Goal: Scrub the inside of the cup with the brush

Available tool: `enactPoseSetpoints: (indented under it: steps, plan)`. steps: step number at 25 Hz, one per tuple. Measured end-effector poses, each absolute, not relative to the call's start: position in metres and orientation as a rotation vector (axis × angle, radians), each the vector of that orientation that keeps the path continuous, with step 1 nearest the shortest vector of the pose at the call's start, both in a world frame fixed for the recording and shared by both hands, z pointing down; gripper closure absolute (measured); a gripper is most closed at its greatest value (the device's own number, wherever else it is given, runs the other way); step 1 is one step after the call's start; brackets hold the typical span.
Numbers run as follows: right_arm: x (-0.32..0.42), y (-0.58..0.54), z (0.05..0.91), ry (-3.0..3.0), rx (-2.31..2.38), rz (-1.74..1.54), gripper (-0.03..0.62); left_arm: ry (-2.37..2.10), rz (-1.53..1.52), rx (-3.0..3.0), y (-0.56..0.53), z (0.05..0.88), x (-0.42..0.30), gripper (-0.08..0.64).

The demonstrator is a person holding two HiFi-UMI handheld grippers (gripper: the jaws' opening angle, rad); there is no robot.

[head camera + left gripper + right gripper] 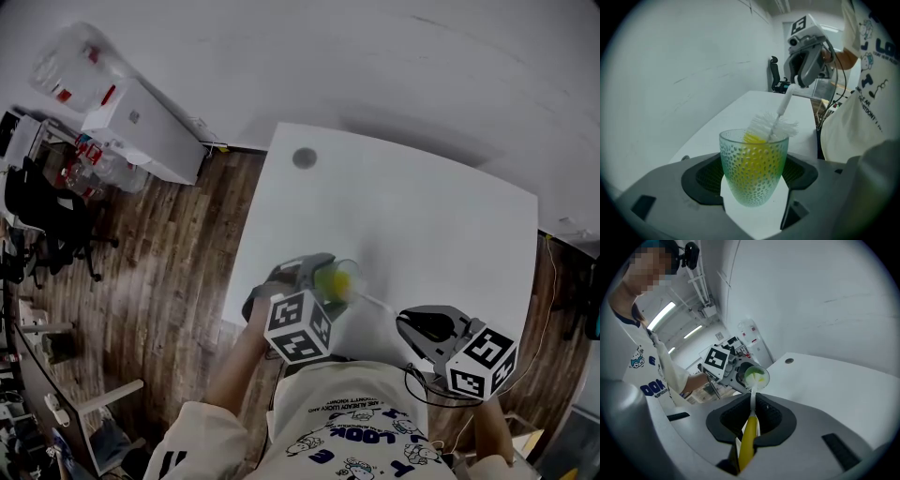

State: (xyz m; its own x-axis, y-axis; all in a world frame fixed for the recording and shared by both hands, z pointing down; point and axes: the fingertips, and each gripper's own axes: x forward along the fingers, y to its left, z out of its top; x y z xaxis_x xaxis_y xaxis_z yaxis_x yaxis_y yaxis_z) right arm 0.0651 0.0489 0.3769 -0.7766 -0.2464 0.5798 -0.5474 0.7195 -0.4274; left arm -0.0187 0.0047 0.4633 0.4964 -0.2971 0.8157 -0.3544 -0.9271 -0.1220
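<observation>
Head view: at the 7 o'clock edge of the white worktop, the left gripper has its jaws closed on a dimpled green cup, whose mouth is turned toward 4 o'clock. The right gripper, at 5 o'clock, clamps its jaws on the yellow handle of a brush. The brush's white bristles sit in the cup's mouth, partly above the rim. A dark round spot lies near the worktop's 11 o'clock corner
</observation>
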Motion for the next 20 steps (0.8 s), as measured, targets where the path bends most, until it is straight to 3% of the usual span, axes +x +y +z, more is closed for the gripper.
enactPoseSetpoints:
  steps: [20]
  plan:
    - [0.041,0.046,0.363,-2.255,0.564,0.486,0.549,-0.523,1.567,2.608,0.012,0.486,-0.015,0.204]
